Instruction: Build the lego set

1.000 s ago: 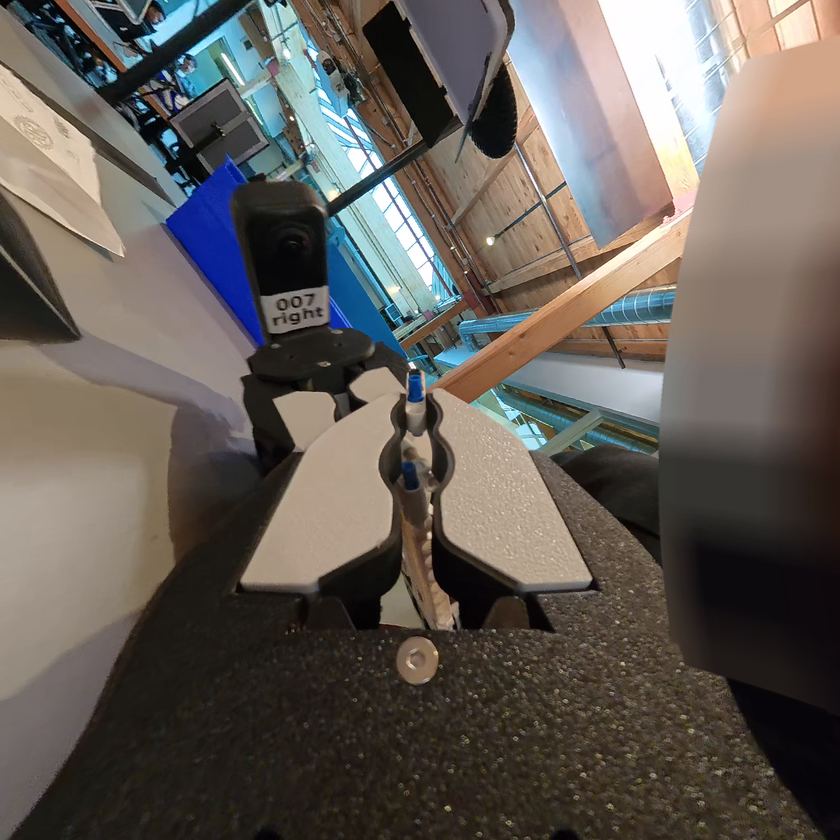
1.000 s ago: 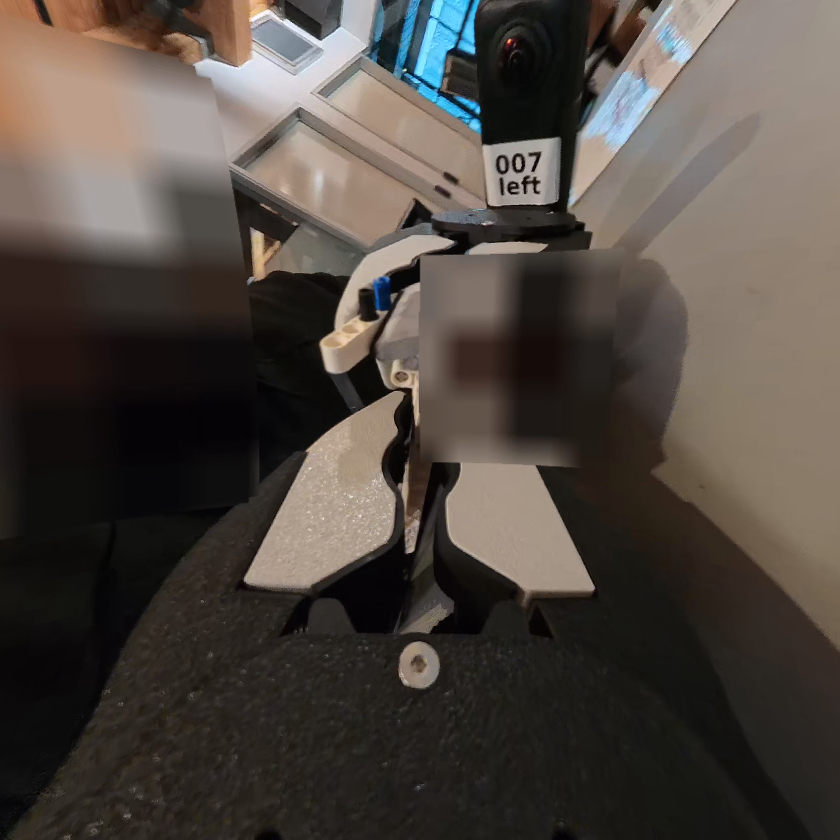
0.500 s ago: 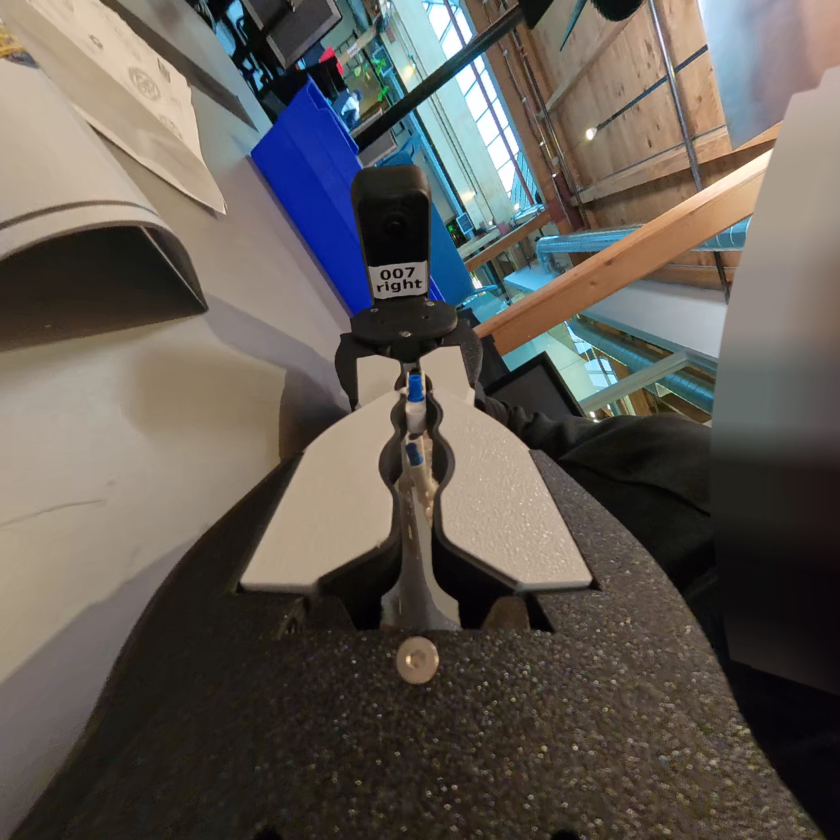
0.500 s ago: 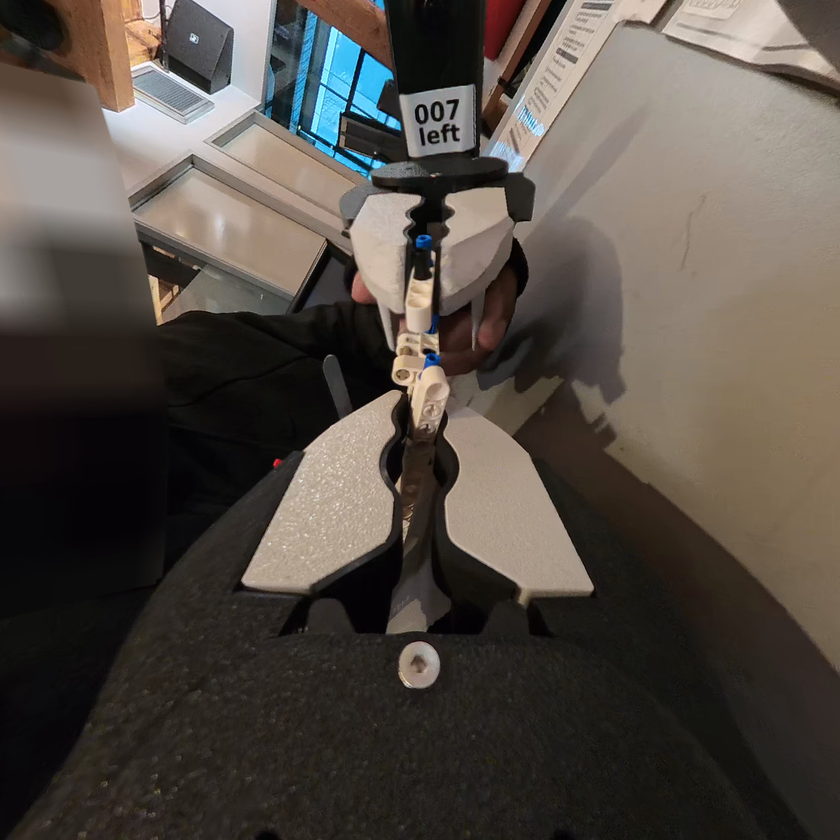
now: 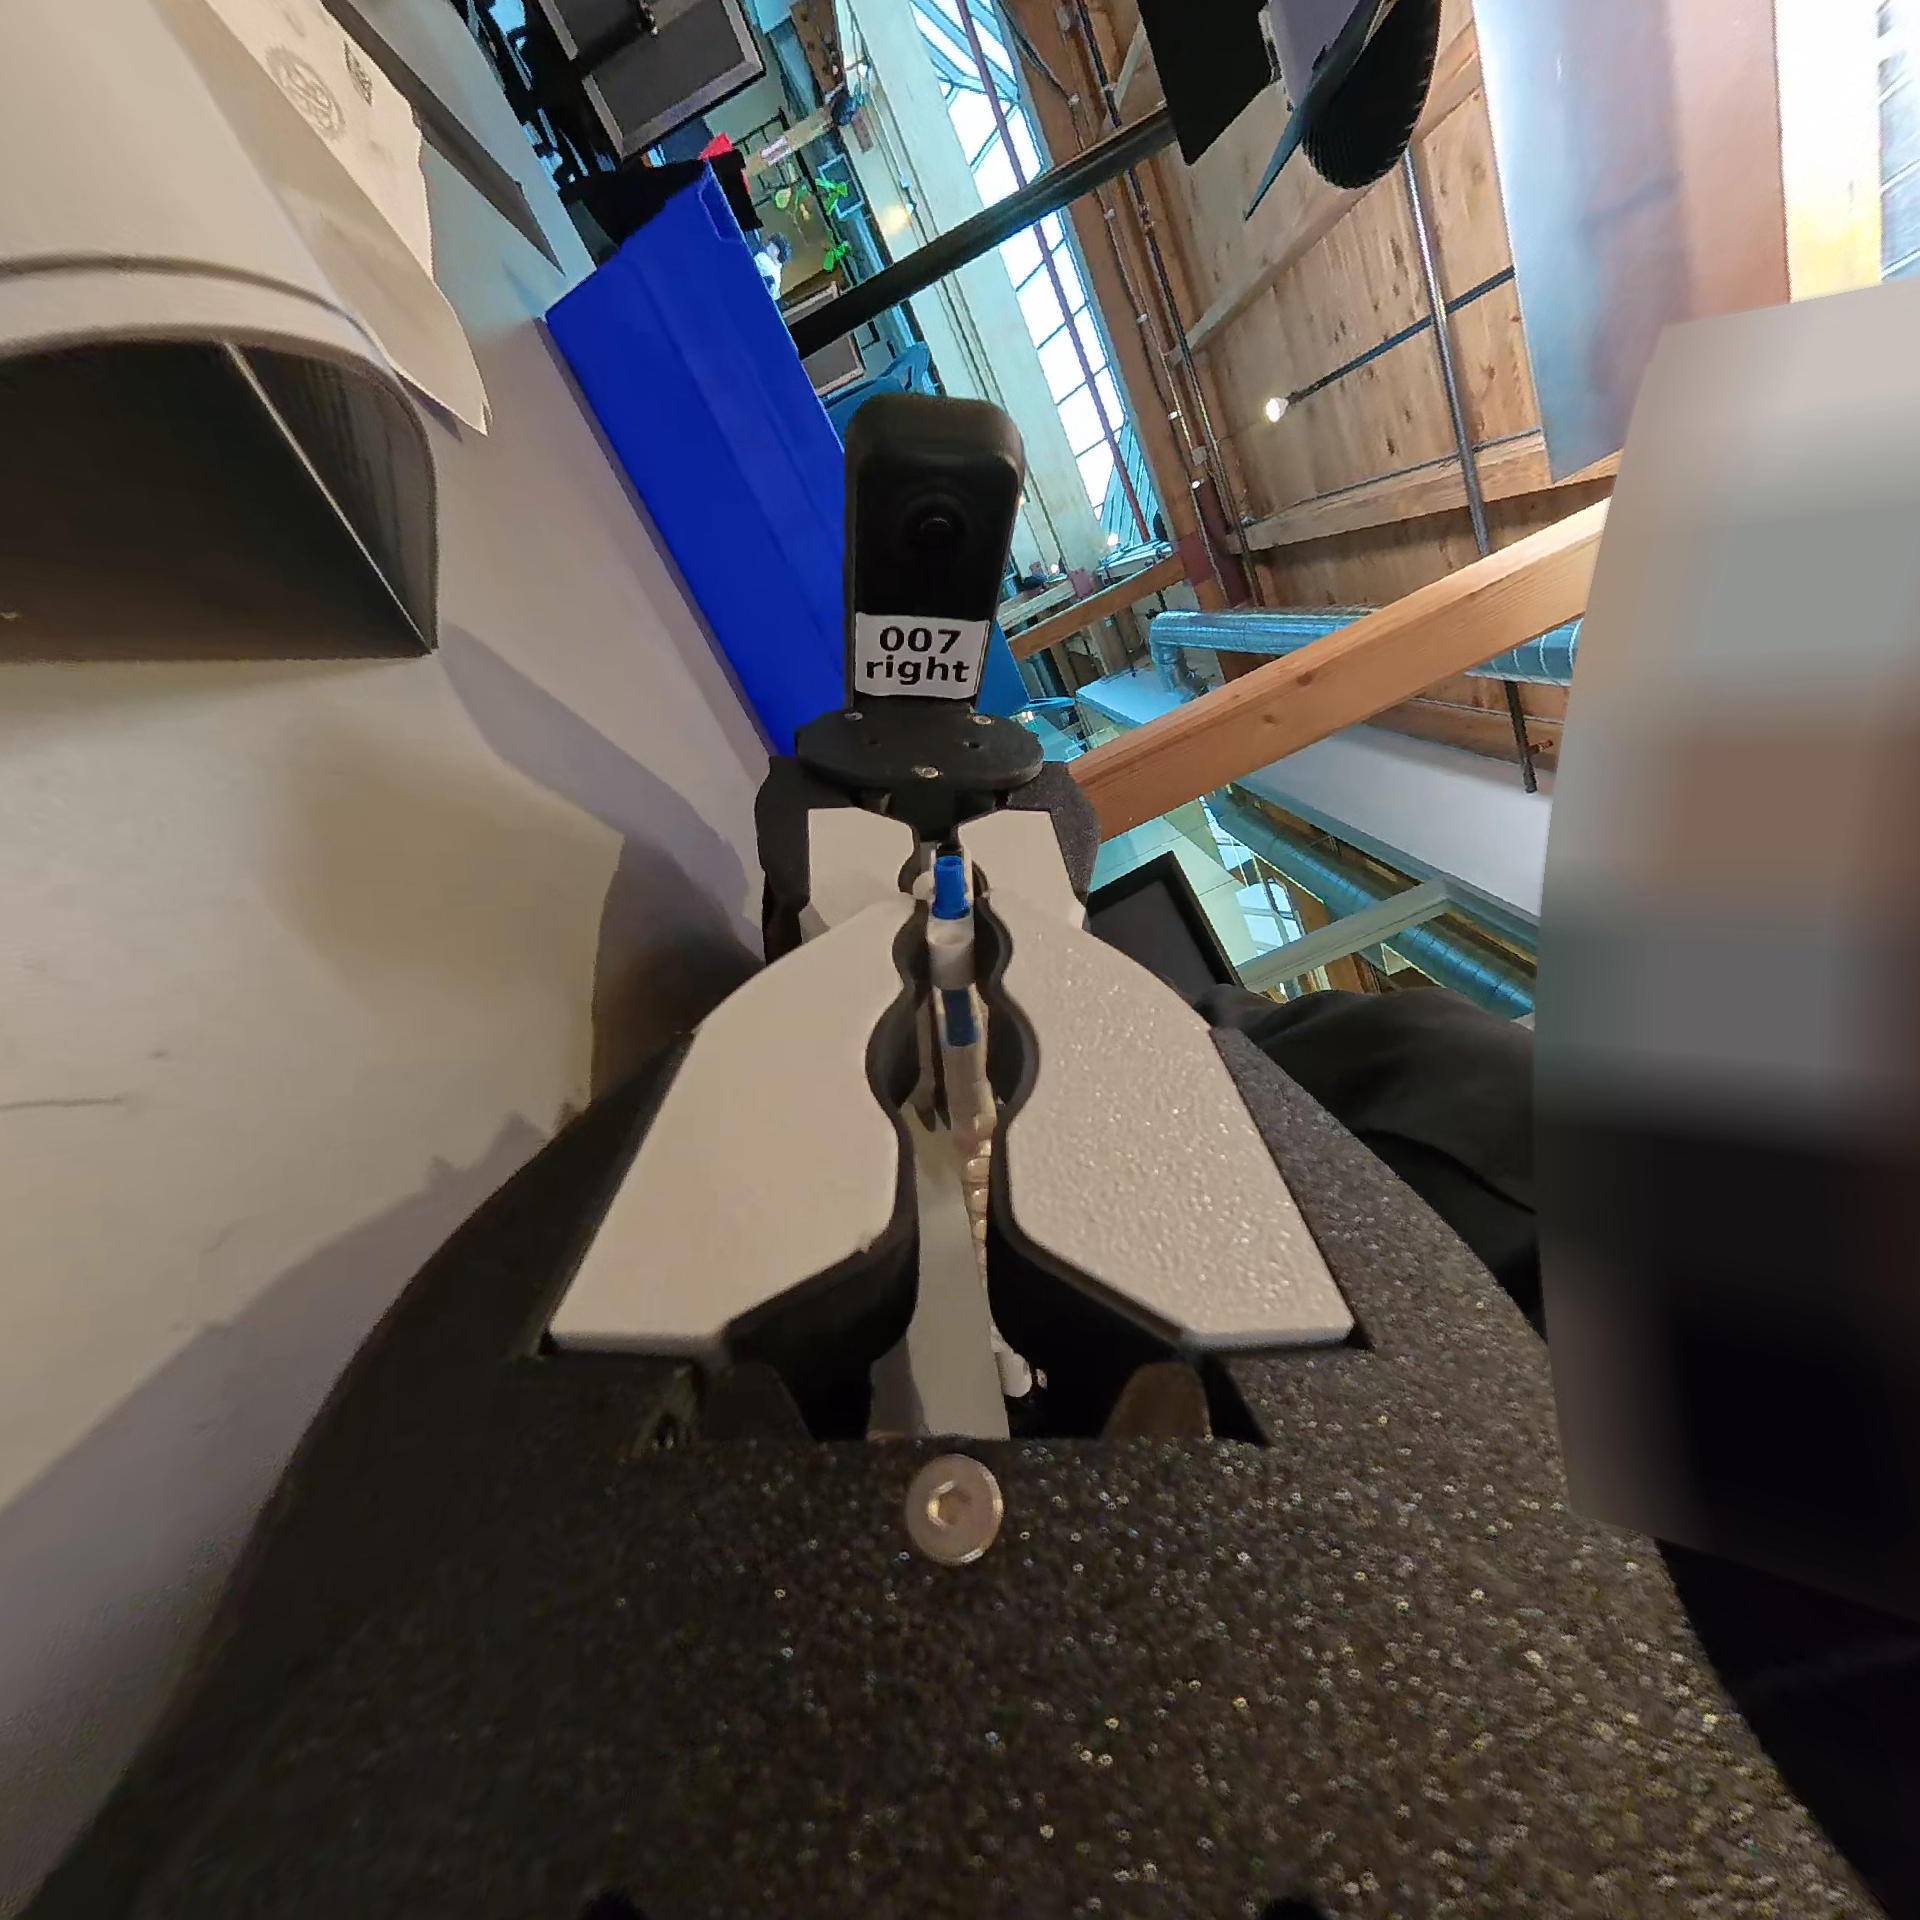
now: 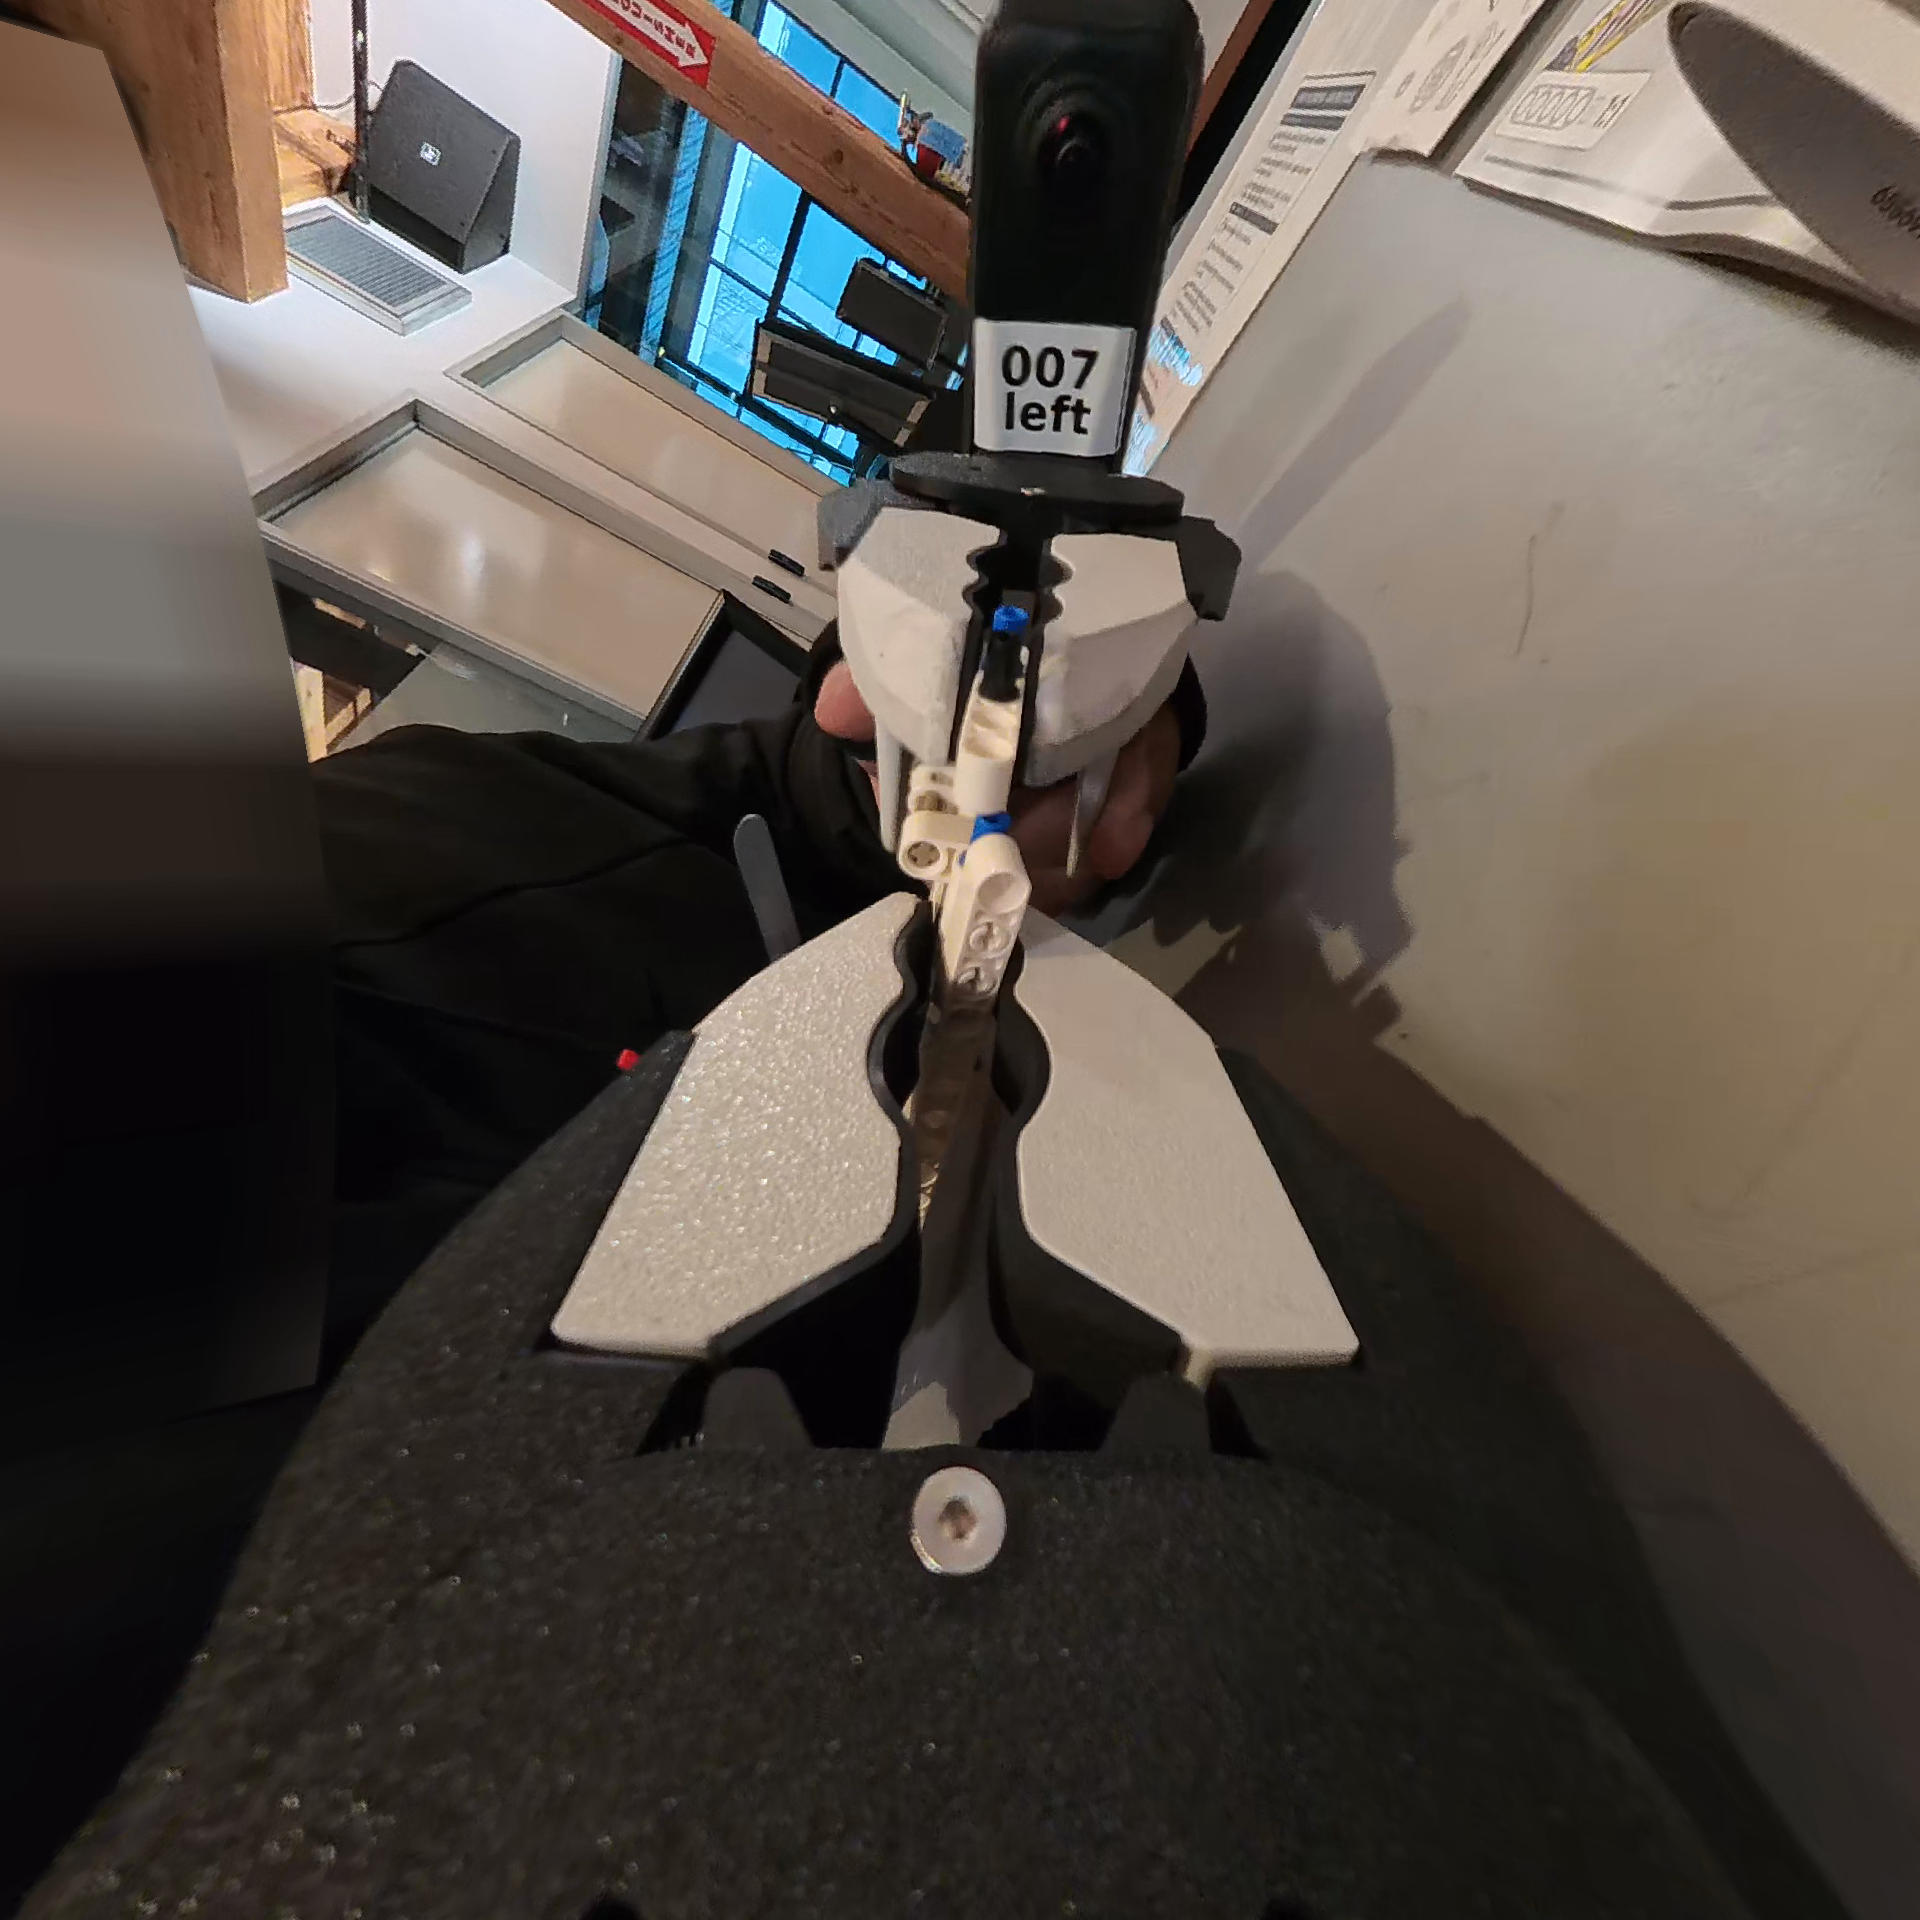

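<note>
Mid-frame, the left gripper (image 5: 948,925) pinches a white beam with blue pins (image 5: 951,961). The right gripper (image 6: 971,940) clamps another white beam (image 6: 982,935), joined to it between both jaws.

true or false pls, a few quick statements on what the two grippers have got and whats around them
1. The left gripper is shut on a white beam with blue pins. True.
2. The right gripper is wide open. False: its fingers close on a white holed beam.
3. The two grippers face each other. True.
4. A red bin stands behind the right gripper. False: it is a blue bin.
5. Printed sheets lie on the grey surface. True.
</note>
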Available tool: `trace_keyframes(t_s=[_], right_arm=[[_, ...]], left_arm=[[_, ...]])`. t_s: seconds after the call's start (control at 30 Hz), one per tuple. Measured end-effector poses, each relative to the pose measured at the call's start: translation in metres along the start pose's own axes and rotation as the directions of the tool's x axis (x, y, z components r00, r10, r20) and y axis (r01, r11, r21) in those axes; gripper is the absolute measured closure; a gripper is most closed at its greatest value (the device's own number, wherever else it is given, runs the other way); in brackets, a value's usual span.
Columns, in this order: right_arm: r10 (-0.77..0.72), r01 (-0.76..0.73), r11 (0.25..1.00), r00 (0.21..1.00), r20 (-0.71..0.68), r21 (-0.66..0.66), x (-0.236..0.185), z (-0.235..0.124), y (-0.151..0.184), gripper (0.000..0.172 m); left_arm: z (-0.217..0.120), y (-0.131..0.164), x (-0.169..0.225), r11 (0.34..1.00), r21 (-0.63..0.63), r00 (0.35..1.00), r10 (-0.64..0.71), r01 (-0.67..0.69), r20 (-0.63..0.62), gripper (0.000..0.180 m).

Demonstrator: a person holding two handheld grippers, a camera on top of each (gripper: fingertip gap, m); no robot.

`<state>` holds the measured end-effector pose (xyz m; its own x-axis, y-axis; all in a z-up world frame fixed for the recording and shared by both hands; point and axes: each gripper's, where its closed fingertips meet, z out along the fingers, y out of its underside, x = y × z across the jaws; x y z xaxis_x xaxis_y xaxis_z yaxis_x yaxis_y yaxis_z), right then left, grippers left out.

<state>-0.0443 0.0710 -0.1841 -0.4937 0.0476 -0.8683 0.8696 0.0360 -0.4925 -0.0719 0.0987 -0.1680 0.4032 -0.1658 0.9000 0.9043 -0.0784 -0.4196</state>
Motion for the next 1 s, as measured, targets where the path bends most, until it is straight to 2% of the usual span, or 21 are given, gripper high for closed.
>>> trace_keyframes(t_s=[0.57, 0.77, 1.0], right_arm=[[-0.046, 0.046, 0.999, 0.998, -0.04, 0.022, 0.0011, 0.0007, 0.0, 0.162], [-0.014, 0.015, 1.0, 1.0, -0.021, 0.024, 0.0007, 0.0018, -0.0002, 0.162], [-0.017, 0.017, 1.0, 1.0, -0.02, 0.023, 0.0, 0.0021, 0.0005, 0.162]], left_arm=[[0.0005, 0.004, -0.0018, 1.0, -0.014, 0.998, -0.012, 0.013, 0.056, 0.173], [0.0005, 0.0037, -0.0023, 0.996, 0.024, 0.995, -0.089, 0.088, 0.046, 0.174], [0.0005, 0.0038, -0.0012, 0.996, 0.045, 0.995, -0.08, 0.078, 0.056, 0.173]])
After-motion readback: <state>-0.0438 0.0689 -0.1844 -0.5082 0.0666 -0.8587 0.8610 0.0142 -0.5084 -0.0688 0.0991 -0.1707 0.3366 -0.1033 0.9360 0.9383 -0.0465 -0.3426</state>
